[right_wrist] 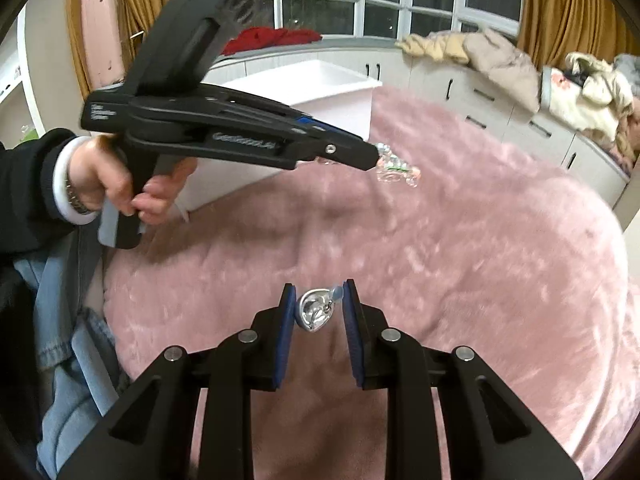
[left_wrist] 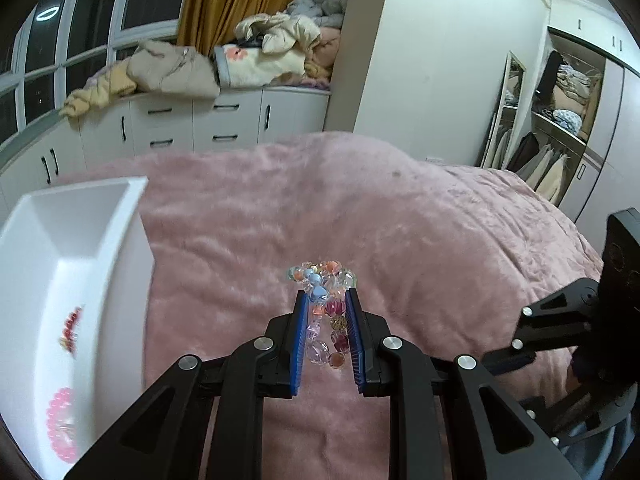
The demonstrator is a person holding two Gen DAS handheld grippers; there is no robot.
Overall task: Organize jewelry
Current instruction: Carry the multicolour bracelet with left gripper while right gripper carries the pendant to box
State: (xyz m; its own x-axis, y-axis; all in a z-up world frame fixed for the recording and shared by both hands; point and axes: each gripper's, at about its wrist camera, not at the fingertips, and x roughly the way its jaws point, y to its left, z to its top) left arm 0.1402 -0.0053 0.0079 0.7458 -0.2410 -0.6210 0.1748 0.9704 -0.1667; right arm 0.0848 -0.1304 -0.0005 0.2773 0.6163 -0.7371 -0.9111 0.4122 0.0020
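The left tool is clamped on a multicoloured glass-bead bracelet above the pink plush bed, beside a white plastic tray. The right tool grips a silver teardrop earring.

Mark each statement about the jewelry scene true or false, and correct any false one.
1. The left gripper holds a beaded bracelet. True.
2. The right gripper is empty. False: a silver earring sits between its pads.
3. The white tray already contains a pink bead bracelet. True.
4. The bed cover is blue. False: it is pink.
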